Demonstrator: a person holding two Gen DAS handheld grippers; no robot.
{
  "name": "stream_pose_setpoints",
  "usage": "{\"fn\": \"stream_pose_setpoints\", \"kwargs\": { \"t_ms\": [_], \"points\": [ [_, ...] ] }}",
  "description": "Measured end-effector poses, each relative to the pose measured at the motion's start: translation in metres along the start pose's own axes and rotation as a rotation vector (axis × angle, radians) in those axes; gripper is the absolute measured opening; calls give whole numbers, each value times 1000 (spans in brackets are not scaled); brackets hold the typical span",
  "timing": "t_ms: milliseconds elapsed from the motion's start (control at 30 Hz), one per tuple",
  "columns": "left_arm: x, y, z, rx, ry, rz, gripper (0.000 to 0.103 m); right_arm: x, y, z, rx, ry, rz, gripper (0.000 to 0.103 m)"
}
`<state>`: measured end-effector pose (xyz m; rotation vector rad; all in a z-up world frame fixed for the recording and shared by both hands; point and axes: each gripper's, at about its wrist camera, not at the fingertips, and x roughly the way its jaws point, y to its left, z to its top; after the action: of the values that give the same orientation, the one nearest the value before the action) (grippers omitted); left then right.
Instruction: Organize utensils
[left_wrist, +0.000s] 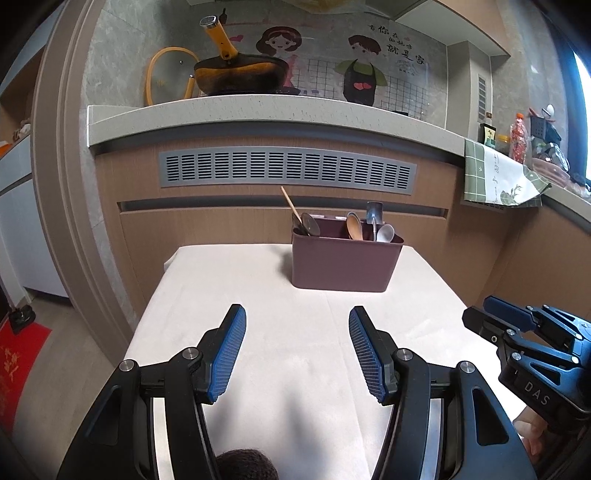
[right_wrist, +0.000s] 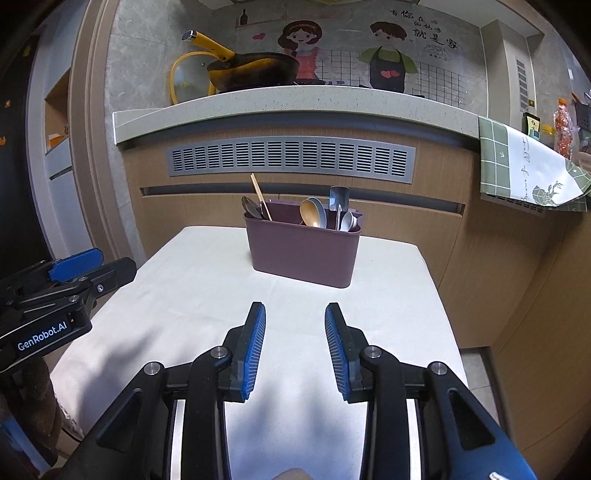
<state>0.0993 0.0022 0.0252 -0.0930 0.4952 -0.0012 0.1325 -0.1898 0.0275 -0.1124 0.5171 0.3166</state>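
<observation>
Maroon holder, spoons upright inside, far end of white surface. Left tongs and right tongs: released, gripping nothing.

Kitchen interior. White-clothed table set against a wood-panel cabinet front with a grey slotted vent grille. Speckled stone countertop above, bearing a yellow-handled wok and a yellow-rimmed glass lid. Grey tile wall with a cartoon couple sticker. Green checked cloth hanging at right. Red mat on grey floor, left.
</observation>
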Motion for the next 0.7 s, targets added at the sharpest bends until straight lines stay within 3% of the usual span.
{"fn": "stream_pose_setpoints", "kwargs": {
  "t_ms": [700],
  "points": [
    [2,-1,-6,-1,14,-1,59,1,-4,-2,6,8,-5,32]
  ]
}}
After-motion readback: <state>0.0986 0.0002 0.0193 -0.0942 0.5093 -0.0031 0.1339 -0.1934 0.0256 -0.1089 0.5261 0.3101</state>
